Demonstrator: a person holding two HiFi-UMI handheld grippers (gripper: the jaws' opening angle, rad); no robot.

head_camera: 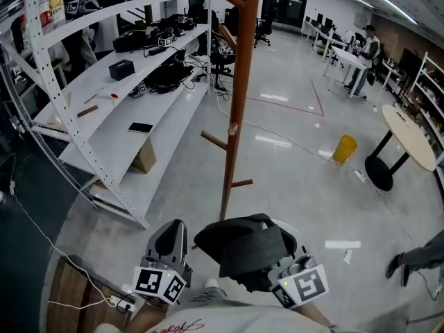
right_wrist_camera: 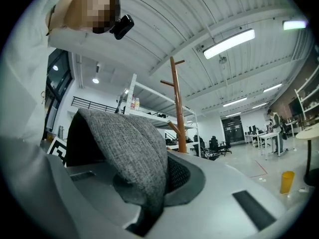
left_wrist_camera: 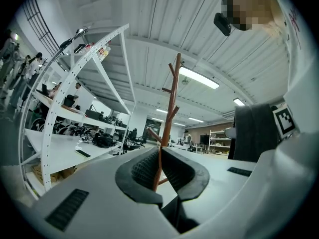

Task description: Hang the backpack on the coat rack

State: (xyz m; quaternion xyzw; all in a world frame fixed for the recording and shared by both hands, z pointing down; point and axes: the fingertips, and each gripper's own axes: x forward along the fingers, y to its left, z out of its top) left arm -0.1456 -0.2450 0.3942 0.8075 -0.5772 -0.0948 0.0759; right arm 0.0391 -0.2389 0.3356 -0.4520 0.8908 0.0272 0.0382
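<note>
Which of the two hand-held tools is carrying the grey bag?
The right tool: its jaws are shut on the grey backpack. The left tool has its jaws apart with nothing between them.

Left gripper (left_wrist_camera: pixel 160 167) held level, jaws slightly apart, empty. Right gripper (head_camera: pixel 290 268) level alongside, jaws clamped on backpack (head_camera: pixel 243 248) fabric.

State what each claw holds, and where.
The right claw pinches the dark grey fabric backpack by a fold of woven cloth; the left claw holds nothing.
</note>
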